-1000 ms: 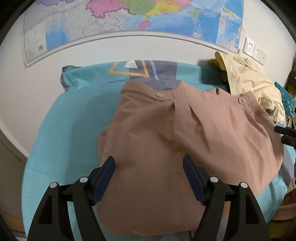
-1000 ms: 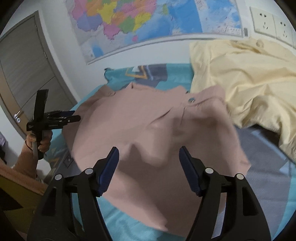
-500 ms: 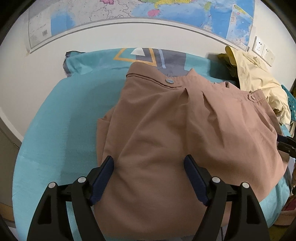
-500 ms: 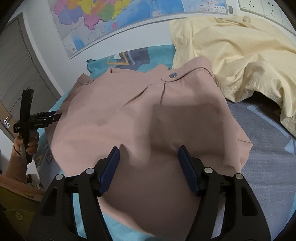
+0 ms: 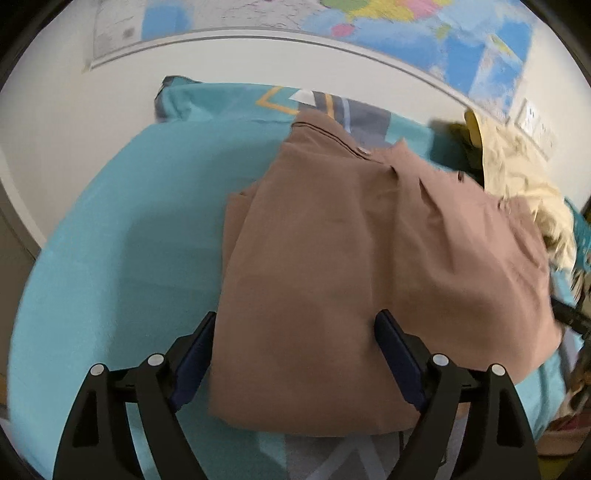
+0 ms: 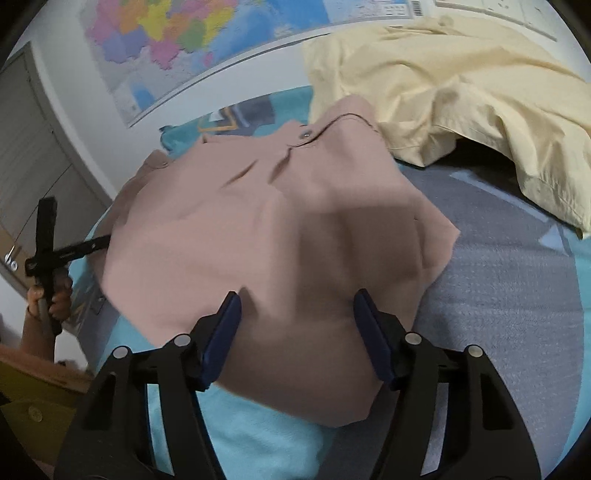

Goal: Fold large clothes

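Note:
A brown garment (image 5: pixel 369 240) with a buttoned waistband lies folded on the teal bed cover (image 5: pixel 129 240). My left gripper (image 5: pixel 295 317) hovers just over its near left part. The jaws are opening and straddle the cloth without pressing it. In the right wrist view the same garment (image 6: pixel 277 221) spreads below my right gripper (image 6: pixel 297 295), whose jaws are closing over the near edge. Cloth lies under the gap and the pads do not pinch it. A person's hand (image 6: pixel 48 302) holds the left tool at the garment's left side.
A crumpled pale yellow garment (image 6: pixel 461 92) lies at the back right, touching the brown one, and also shows in the left wrist view (image 5: pixel 517 177). A wall map (image 5: pixel 406 22) hangs behind the bed. A grey door (image 6: pixel 29 147) is at the left. The cover (image 6: pixel 517 295) is grey to the right.
Both grippers have come lower and closer to the brown garment, and both views have rolled a little. The left jaws stand slightly wider and the right jaws slightly narrower.

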